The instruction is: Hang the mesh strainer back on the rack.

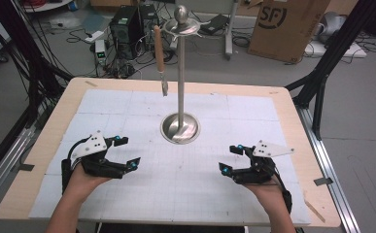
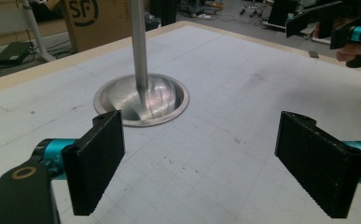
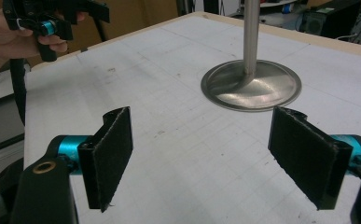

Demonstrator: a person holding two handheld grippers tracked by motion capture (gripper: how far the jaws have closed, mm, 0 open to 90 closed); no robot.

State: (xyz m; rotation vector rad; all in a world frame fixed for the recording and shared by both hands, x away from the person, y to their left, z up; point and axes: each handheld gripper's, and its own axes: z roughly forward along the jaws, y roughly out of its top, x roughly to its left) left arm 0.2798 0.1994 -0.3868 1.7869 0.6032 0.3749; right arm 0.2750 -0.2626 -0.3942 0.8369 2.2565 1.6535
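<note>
A steel stand rises from a round base in the middle of the white mat. From a hook at its top hangs a utensil with a wooden handle, its metal end near the mat's far edge. My left gripper rests open at the near left, nothing between its jaws. My right gripper is open at the near right, also empty. The base lies ahead of the left gripper. In the right gripper view the base lies beyond the open right gripper.
The white gridded mat covers a wooden table. Black frame legs stand at the table's right, rails along both sides. Behind are a cardboard box, computers and cables on the floor.
</note>
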